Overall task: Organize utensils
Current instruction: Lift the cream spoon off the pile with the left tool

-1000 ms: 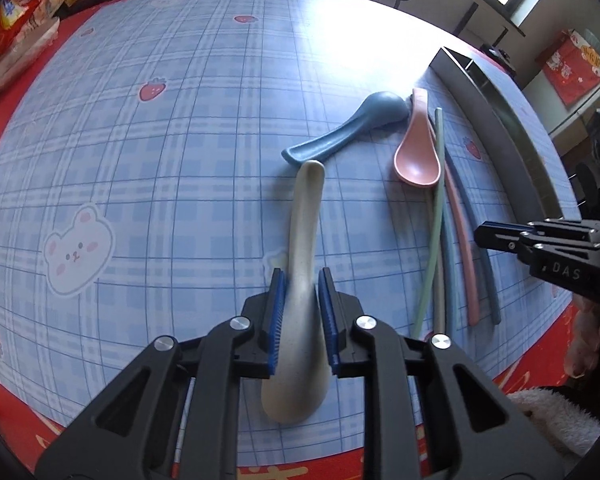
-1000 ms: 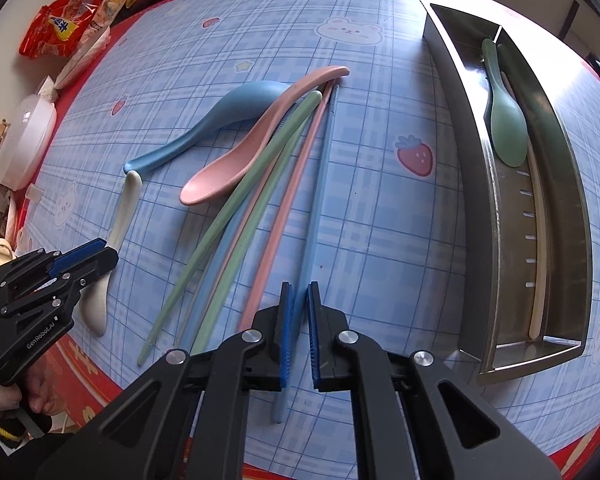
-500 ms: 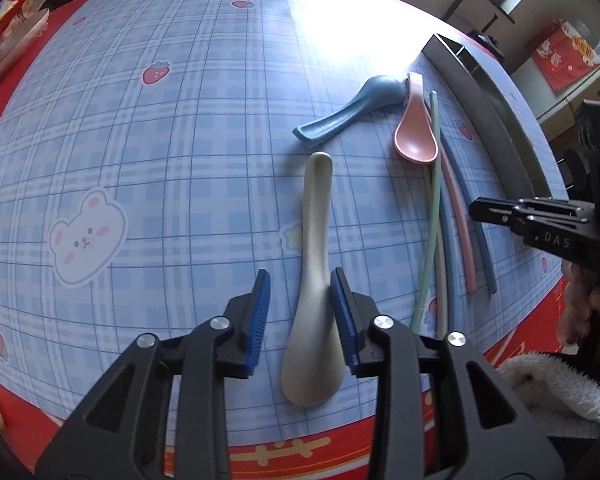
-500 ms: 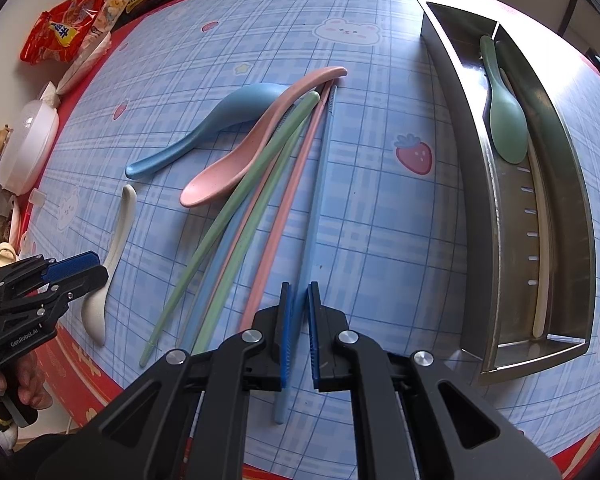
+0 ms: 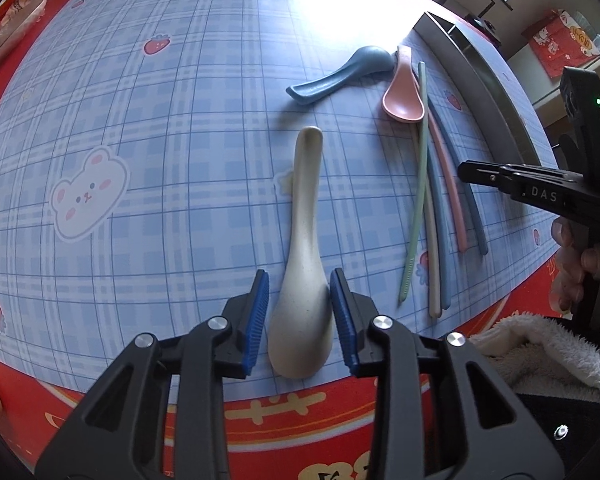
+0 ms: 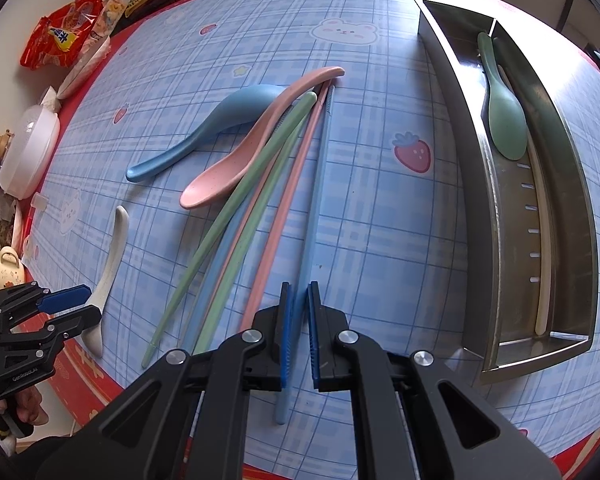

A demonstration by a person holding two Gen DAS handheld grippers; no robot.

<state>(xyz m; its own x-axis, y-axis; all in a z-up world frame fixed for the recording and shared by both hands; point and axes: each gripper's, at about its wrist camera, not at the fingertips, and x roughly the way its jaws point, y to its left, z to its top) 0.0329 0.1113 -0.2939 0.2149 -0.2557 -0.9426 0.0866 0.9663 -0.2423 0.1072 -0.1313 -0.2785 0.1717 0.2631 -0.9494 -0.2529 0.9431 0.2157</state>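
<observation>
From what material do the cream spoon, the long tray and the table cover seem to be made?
The cream spoon looks like matte plastic, perhaps a wheat-straw blend: dull surface with tiny dark specks. The long tray seems brushed stainless steel: grey walls with soft reflections and punched slots. The table cover appears to be glossy vinyl or oilcloth: printed plaid with a bright glare patch.

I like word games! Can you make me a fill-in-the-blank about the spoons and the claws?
1. The left claw is open around the ____ spoon.
2. The spoon already inside the metal tray is ____.
3. The right claw straddles a blue ____.
4. The pink spoon lies beside the ____ spoon.

Missing words: cream; green; chopstick; blue
</observation>
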